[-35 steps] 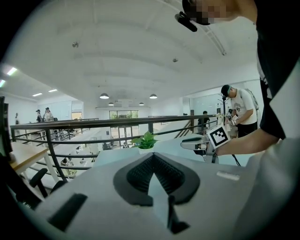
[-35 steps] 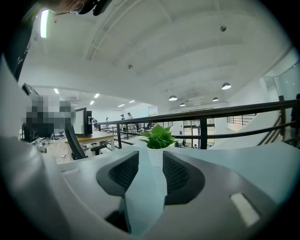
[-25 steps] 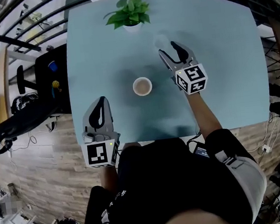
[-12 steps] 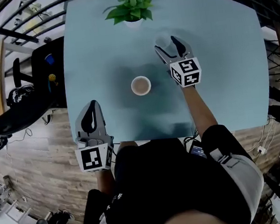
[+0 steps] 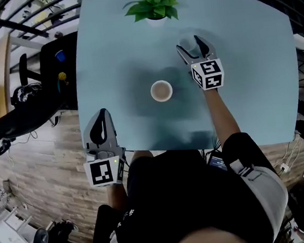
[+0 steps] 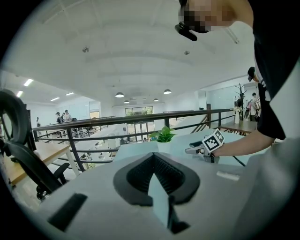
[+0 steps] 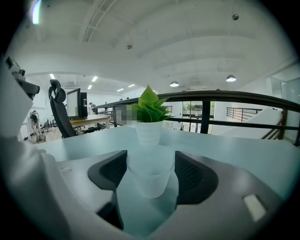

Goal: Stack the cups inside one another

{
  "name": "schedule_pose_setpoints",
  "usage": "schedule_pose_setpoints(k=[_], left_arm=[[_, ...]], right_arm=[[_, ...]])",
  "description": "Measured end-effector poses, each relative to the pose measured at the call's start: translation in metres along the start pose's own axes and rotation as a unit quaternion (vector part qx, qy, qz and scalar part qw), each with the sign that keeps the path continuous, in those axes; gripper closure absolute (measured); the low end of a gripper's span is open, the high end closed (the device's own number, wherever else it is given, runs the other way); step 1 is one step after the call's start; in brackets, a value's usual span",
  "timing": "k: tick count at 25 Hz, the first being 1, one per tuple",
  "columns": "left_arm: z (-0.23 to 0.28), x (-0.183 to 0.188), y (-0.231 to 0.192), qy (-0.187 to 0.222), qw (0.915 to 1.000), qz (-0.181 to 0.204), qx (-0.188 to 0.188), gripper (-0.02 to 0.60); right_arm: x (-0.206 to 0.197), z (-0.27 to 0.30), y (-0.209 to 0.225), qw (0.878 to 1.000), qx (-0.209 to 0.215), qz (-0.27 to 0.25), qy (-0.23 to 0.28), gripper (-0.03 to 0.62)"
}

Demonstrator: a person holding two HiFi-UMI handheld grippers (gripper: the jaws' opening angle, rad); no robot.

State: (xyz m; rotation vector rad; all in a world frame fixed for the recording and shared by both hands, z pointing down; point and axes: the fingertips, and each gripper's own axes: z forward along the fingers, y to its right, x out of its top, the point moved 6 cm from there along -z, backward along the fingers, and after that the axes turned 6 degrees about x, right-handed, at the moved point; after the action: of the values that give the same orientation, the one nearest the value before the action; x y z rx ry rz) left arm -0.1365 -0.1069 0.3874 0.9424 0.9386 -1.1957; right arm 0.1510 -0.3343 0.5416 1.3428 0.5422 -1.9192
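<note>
The clear cup [image 5: 186,47] stood upright on the counter [image 5: 252,84], at about 1 o'clock from the paper cup [image 5: 161,91] that sat near the counter's middle with its tan inside open upward. The potted plant [image 5: 155,5] stood beyond both, at 12 o'clock.

The right gripper [image 5: 190,44] had its fingers spread wide, one on each side of the clear cup. In the right gripper view the cup [image 7: 150,176] filled the gap between the two dark pads, its rim right at them, but its wall showed no squeeze, so I judged it bracketed and not yet gripped. The left gripper [image 5: 102,114] hung at 7 o'clock from the paper cup, over the counter's near-left edge. Its fingers were drawn together at the tips with nothing between them.

The step in hand looked like taking up the clear cup. To do it well, the fingers should close evenly on the upper wall, just below the rim, and gently, since such a thin cup would likely buckle or pop out under a hard pinch. The cup should be kept upright and lifted straight. It should then be carried toward 7 o'clock until centred over the paper cup's mouth, lowered base first, and let go only once seated. The idle left gripper could steady the paper cup, which looked light enough to slide or tip.
</note>
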Motion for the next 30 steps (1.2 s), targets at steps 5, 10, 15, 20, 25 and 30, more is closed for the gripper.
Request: schedule_pose_setpoints(k=[5, 10, 15, 20, 25, 30], left_arm=[[-0.001, -0.001, -0.004, 0.001, 1.0000, -0.001, 0.002, 0.592], [0.000, -0.001, -0.006, 0.006, 1.0000, 0.000, 0.000, 0.592], [-0.002, 0.000, -0.009, 0.003, 0.9999, -0.006, -0.008, 0.592], [-0.004, 0.000, -0.010, 0.005, 0.9998, -0.001, -0.019, 0.592], [-0.007, 0.002, -0.010, 0.014, 0.9994, 0.000, -0.032, 0.592], [-0.010, 0.002, -0.010, 0.025, 0.9988, 0.001, -0.041, 0.592]], right_arm=[[0.000, 0.000, 0.003, 1.000, -0.008, 0.006, -0.004, 0.289], [0.003, -0.004, 0.002, 1.000, -0.011, 0.006, 0.000, 0.289], [0.011, -0.014, -0.007, 1.000, -0.008, 0.002, 0.004, 0.289], [0.023, -0.028, -0.018, 1.000, -0.006, 0.001, 0.018, 0.289], [0.028, -0.040, -0.028, 1.000, -0.002, 0.004, 0.021, 0.289], [0.033, -0.052, -0.037, 1.000, -0.001, 0.003, 0.030, 0.289]])
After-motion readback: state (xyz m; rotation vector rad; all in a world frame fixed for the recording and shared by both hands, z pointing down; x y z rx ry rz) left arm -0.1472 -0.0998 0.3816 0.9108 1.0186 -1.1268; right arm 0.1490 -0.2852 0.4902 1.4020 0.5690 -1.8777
